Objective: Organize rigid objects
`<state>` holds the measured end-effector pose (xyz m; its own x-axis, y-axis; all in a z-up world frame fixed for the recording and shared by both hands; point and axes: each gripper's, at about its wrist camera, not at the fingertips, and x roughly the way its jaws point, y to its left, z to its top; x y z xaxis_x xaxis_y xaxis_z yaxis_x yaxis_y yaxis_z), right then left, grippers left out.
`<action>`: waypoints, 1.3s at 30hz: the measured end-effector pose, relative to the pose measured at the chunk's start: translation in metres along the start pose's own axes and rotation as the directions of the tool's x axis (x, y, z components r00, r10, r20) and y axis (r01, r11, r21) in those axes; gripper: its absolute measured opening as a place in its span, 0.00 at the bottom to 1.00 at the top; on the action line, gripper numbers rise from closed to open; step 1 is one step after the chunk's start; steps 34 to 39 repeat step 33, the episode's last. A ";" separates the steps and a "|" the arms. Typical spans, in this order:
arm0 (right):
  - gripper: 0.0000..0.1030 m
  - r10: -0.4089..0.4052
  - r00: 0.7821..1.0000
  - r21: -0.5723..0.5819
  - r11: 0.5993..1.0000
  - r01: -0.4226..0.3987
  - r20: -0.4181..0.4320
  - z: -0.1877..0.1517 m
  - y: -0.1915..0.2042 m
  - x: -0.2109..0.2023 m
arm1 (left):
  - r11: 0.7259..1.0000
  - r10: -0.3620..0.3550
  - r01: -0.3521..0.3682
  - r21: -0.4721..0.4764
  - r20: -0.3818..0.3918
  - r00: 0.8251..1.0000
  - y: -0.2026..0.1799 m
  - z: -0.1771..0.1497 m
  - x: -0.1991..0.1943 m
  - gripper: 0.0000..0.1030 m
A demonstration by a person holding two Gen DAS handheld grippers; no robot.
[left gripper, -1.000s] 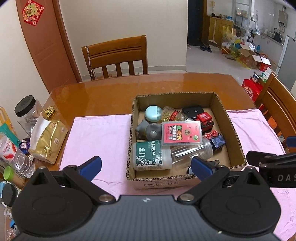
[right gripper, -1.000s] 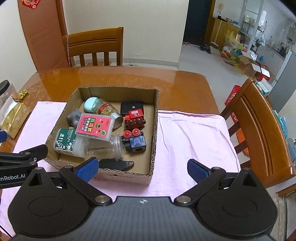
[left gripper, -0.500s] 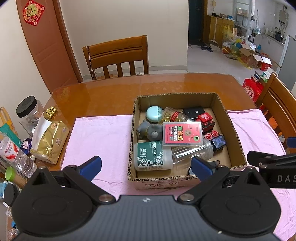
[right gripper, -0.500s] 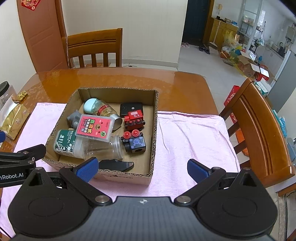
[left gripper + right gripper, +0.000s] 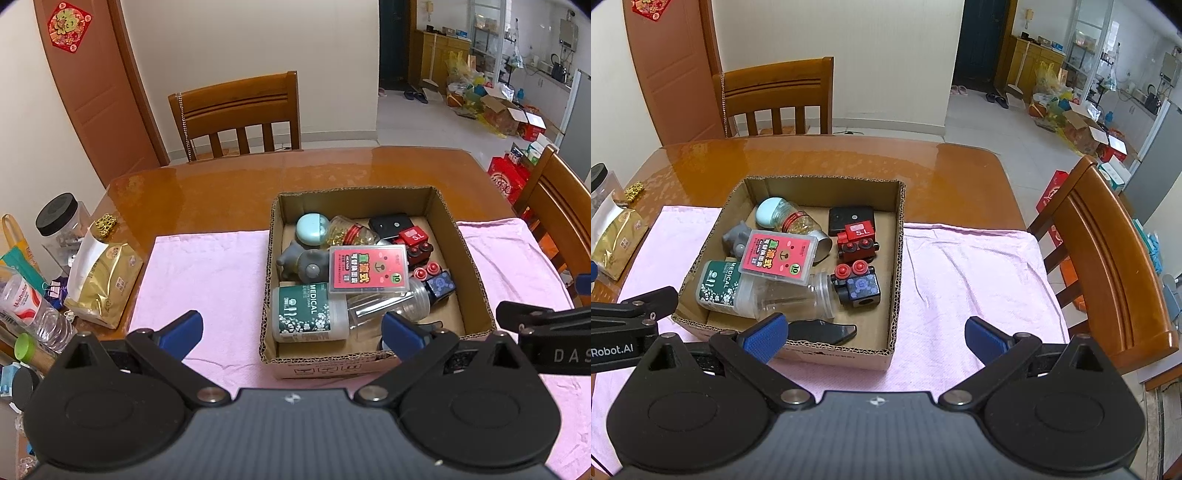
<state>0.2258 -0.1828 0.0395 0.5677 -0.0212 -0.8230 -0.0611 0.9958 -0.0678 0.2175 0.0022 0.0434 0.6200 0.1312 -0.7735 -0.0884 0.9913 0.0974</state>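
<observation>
A cardboard box [image 5: 472,258] [image 5: 899,236] sits on a pink cloth [image 5: 207,269] [image 5: 967,273]. It holds a red card case [image 5: 369,269] [image 5: 777,256], a green medical bottle [image 5: 308,314] [image 5: 718,282], a clear jar [image 5: 798,295], a grey figurine [image 5: 297,262], a jar of gold items [image 5: 798,221], a red toy train [image 5: 857,242], a blue toy block [image 5: 858,286] and a black item [image 5: 822,330]. My left gripper [image 5: 291,330] is open and empty above the box's near edge. My right gripper [image 5: 873,334] is open and empty at the box's near right corner.
A gold pouch [image 5: 105,280], a black-lidded jar [image 5: 61,221] and a water bottle [image 5: 29,306] crowd the table's left edge. Wooden chairs stand at the far side [image 5: 236,110] and at the right [image 5: 1108,251]. The wooden table [image 5: 221,184] is glossy.
Both grippers have drifted slightly back and up from the box. Nothing in the box has moved, and both jaws stay open.
</observation>
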 end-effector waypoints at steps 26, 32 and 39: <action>1.00 -0.004 1.000 0.000 1.000 0.004 -0.003 0.001 0.001 0.000 | 1.000 0.007 -0.007 0.007 -0.008 1.000 -0.001 0.000 0.001 0.99; 1.00 -0.003 1.000 0.001 1.000 0.003 -0.003 0.002 0.001 0.000 | 1.000 0.003 -0.003 0.009 -0.006 1.000 -0.002 0.000 0.000 0.99; 1.00 -0.005 1.000 0.001 1.000 0.005 -0.001 0.002 0.001 0.000 | 1.000 0.004 -0.004 0.009 -0.006 1.000 -0.002 0.000 0.000 0.99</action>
